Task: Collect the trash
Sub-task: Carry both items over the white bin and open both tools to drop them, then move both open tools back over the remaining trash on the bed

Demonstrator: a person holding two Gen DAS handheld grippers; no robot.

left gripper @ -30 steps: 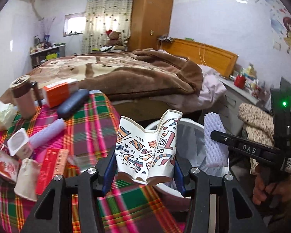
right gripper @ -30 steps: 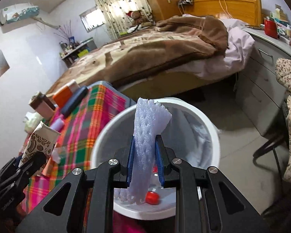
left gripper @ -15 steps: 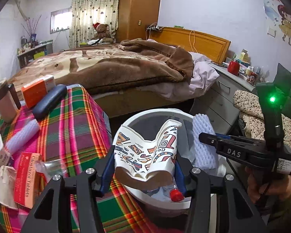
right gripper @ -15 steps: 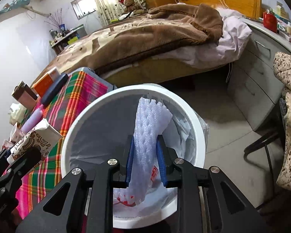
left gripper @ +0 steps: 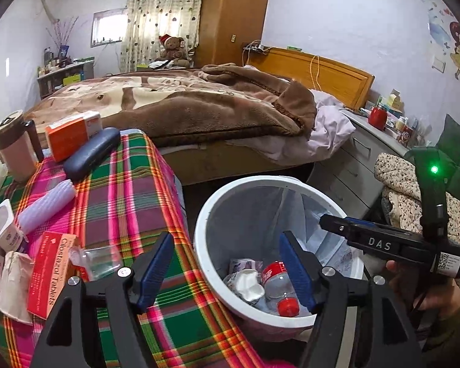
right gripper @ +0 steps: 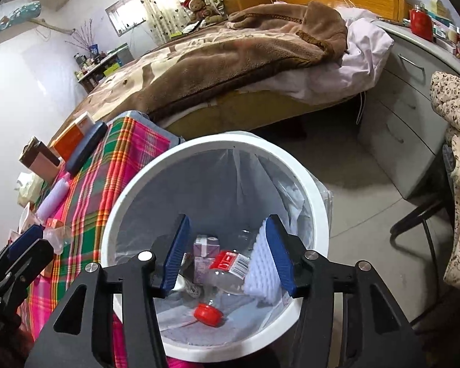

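Parted left tool (left gripper: 227,268) above bin (left gripper: 210,211)

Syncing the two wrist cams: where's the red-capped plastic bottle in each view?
Left wrist: red-capped bottle lies low centre-right, at the bottom of the white bin, just left of the gripper's right-hand finger.
Right wrist: bottle lies bottom centre in the bin, between the open fingers, cap toward the camera.
Shared landmark: teddy bear by the curtain.

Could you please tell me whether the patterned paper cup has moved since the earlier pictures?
Yes. It has left the opened left gripper, which hangs by the white bin's rim; I cannot find it now.
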